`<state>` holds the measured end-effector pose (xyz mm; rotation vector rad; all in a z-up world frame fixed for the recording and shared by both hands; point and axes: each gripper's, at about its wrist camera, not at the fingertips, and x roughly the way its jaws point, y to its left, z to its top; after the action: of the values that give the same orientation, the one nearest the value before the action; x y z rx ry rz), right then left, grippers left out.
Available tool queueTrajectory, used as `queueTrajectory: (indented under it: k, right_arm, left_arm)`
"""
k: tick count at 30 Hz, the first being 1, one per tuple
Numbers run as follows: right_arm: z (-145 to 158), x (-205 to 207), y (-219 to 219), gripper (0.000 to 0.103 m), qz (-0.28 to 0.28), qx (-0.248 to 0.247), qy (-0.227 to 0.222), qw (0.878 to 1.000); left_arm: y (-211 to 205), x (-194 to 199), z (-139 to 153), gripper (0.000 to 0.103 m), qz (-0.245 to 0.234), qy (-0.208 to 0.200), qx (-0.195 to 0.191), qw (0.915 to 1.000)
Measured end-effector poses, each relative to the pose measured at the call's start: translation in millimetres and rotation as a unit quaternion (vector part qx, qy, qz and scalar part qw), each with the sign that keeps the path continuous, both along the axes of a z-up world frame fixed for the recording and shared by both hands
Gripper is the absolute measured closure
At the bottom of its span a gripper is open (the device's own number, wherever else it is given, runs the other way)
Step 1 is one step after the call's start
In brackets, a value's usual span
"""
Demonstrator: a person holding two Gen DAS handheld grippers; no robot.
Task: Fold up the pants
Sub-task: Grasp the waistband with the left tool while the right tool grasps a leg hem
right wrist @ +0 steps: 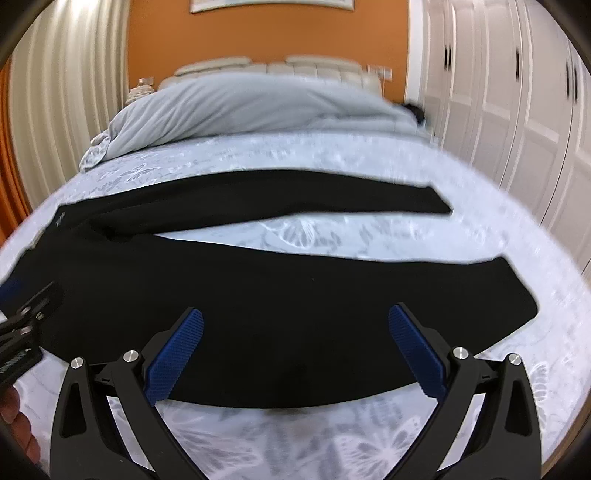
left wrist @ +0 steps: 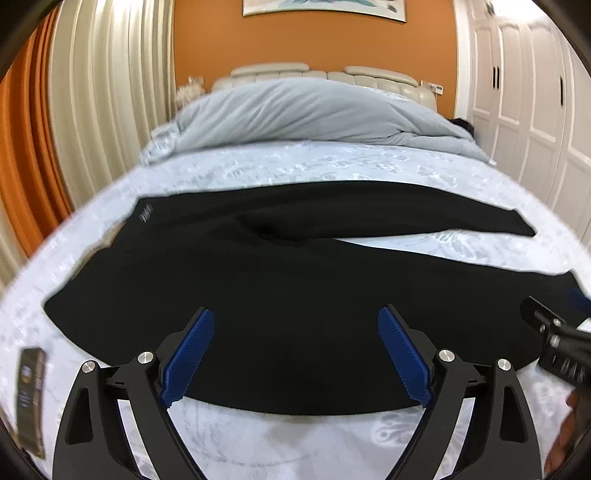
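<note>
Spread flat across the bed (left wrist: 332, 166), waistband left and legs splayed right, the black pants (left wrist: 258, 288) look soft and limp, best pinched along the near hem-side edge by the released left gripper (left wrist: 295, 354) and equally spread right gripper (right wrist: 295, 354).

Inventory by count, both wrist views.

Pants (left wrist: 258, 280): one pair, black, with two legs.
Claws: two, a left claw (left wrist: 295, 354) and a right claw (right wrist: 295, 350), each carrying two blue ribbed pads (left wrist: 190, 354).
Bed (left wrist: 295, 166): one, under one patterned pale sheet.
Duvet (left wrist: 303, 110): one, grey, bunched at the head end.
Headboard (left wrist: 325, 75): one, cream, padded.
Framed picture (left wrist: 325, 7): one, on the orange wall.
Dark flat packet (left wrist: 31, 398): one, at the left edge of the sheet; kind undetermined.
Wardrobe doors (right wrist: 517, 92): several; exact number cannot be confirmed.
</note>
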<state>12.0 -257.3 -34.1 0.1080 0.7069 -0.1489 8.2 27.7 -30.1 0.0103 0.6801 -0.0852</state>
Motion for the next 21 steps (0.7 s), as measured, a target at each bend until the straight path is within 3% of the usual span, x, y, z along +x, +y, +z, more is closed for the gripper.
queueTrajectory:
  k: [3, 7, 12, 16, 18, 21]
  right_arm:
    - [5.3, 20.7, -51.7, 0.005, -0.003, 0.062, 0.023, 0.998]
    - [-0.1, 82.7, -143.4, 0.005, -0.033, 0.131, 0.052, 0.989]
    - [-11.8, 180.6, -226.8, 0.005, -0.086, 0.101, 0.081, 0.988]
    - [-25.3, 240.5, -261.4, 0.005, -0.1, 0.102, 0.09, 0.986]
    - [-39.4, 266.6, -277.8, 0.005, -0.105, 0.14, 0.101, 0.979]
    - [-58.6, 295.3, -292.9, 0.005, -0.122, 0.153, 0.115, 0.974]
  left_arm:
    - [32.3, 24.9, 7.6, 0.015, 0.006, 0.034, -0.049, 0.9982]
    - [96.1, 90.3, 23.4, 0.015, 0.049, 0.058, -0.099, 0.9922]
    - [179.6, 197.1, 29.6, 0.015, 0.147, 0.083, -0.085, 0.9821]
    - [237.7, 283.0, 12.8, 0.015, 0.219, 0.125, -0.077, 0.9647]
    - [255.8, 315.2, -3.9, 0.015, 0.231, 0.156, -0.086, 0.9564]
    - [277.8, 349.1, -33.9, 0.015, 0.273, 0.194, -0.118, 0.935]
